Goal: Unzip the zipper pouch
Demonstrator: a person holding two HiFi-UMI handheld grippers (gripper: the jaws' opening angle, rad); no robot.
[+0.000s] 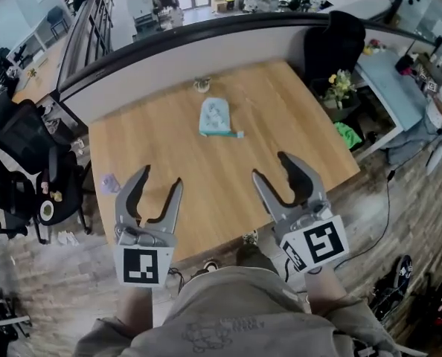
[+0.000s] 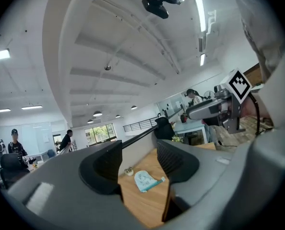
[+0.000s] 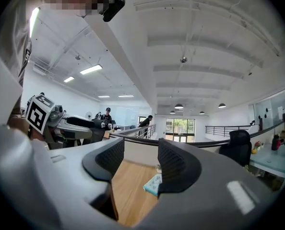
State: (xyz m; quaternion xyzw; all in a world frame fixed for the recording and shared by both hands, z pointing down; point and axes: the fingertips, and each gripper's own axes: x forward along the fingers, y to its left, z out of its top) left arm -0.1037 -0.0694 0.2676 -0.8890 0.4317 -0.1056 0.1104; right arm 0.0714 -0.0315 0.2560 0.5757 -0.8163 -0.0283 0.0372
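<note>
Blue zipper pouch (image 1: 219, 117) lying flat far back on the wooden table (image 1: 161, 143). Left gripper (image 1: 162, 175) and right gripper (image 1: 269, 164) near the front edge, jaws wide open, holding nothing.

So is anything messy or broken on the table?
Nothing stands out. The pouch lies flat on the wooden table, with a small object behind it near the partition. The left gripper and right gripper hover open and empty over the table's near edge.

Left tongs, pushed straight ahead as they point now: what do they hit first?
Probably the zipper pouch, framed between the open left tongs; nothing nearer shows, though depth is unclear.
</note>
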